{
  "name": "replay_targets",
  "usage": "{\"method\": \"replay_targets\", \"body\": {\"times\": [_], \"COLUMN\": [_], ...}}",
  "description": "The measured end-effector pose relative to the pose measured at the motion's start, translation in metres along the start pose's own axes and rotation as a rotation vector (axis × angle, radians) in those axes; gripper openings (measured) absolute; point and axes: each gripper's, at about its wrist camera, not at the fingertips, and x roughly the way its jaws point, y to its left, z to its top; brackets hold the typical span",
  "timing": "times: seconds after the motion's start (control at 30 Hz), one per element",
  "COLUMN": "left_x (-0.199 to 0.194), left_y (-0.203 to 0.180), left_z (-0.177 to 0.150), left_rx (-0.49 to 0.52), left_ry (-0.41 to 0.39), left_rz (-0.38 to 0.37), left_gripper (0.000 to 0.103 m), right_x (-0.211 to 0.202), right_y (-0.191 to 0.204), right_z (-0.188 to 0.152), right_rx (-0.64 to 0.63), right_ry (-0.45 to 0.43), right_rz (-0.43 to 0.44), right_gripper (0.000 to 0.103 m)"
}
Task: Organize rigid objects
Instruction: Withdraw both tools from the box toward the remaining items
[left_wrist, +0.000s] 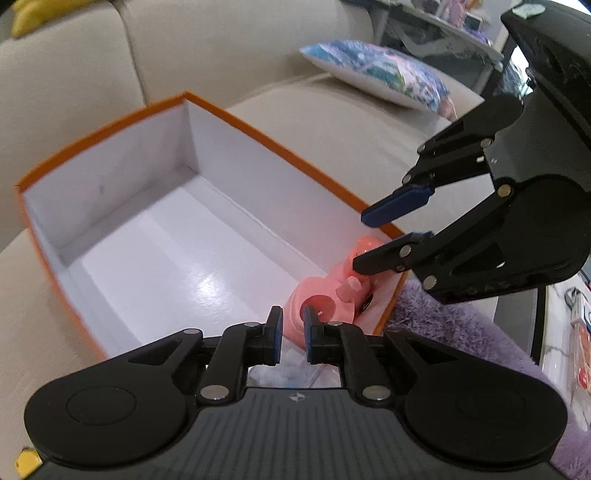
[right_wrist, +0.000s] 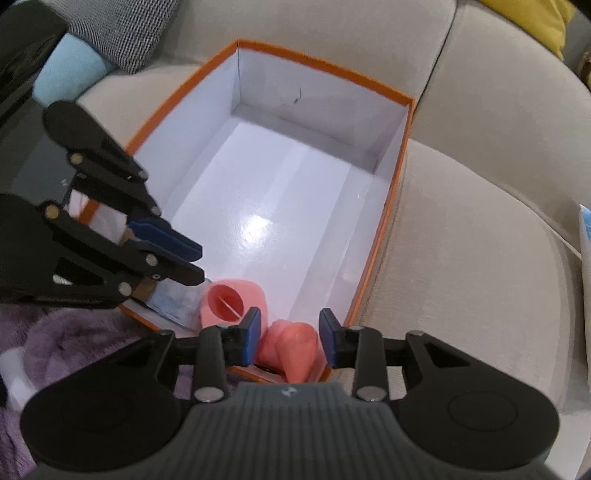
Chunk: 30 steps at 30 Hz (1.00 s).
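Observation:
An orange box (left_wrist: 240, 158) (right_wrist: 321, 99) with a white inside stands open on a beige sofa. A pink plastic toy (left_wrist: 332, 291) (right_wrist: 295, 350) lies in its near corner, beside a clear packet (right_wrist: 173, 299). My right gripper (right_wrist: 290, 325) (left_wrist: 360, 242) hangs over the toy with its jaws apart. The toy sits between the pads, with a gap on the right side. My left gripper (left_wrist: 291, 319) (right_wrist: 192, 262) is shut with nothing in it, just above the packet and beside the toy.
A purple fluffy blanket (left_wrist: 461, 332) (right_wrist: 55, 332) lies against the box's near end. A patterned pillow (left_wrist: 376, 74) rests on the sofa (right_wrist: 480, 221) beyond the box. Houndstooth (right_wrist: 122, 33) and light blue (right_wrist: 70, 70) cushions sit at the far left, a yellow one (right_wrist: 532, 22) at the far right.

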Motion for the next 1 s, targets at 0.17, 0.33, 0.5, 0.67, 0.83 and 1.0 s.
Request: {"method": "replay_targets", "body": {"times": [0.17,0.33,0.5,0.67,0.83,1.0], "left_x": [-0.033,-0.065,-0.096,-0.119,-0.129,-0.132], "left_y": [-0.003,0.0,0.008,0.025,0.053,0.072], "left_z": [-0.015,-0.038,-0.067,-0.104,-0.14,-0.17], "left_rx": [-0.051,-0.092,-0.151,-0.268,-0.436,-0.499], "left_ry": [-0.091,-0.178,-0.239,-0.251,-0.222,-0.15], "left_rz": [0.036,0.119,0.209,0.277,0.284,0.27], "left_gripper": [0.016,0.019,0.02,0.02,0.02,0.021], "right_x": [-0.017,-0.029,-0.03,-0.027,-0.017,0.005], "right_y": [0.026,0.061,0.09,0.12,0.156,0.189], "right_z": [-0.001,-0.006,-0.007,-0.005,0.001,0.007], "right_rx": [0.015,0.041,0.121,0.191,0.238,0.221], "right_ry": [-0.088,-0.179,-0.239,-0.279,-0.311,-0.271], "right_rz": [0.019,0.046,0.086,0.149,0.175,0.193], "right_gripper": [0.036,0.037,0.047,0.048,0.055,0.055]}}
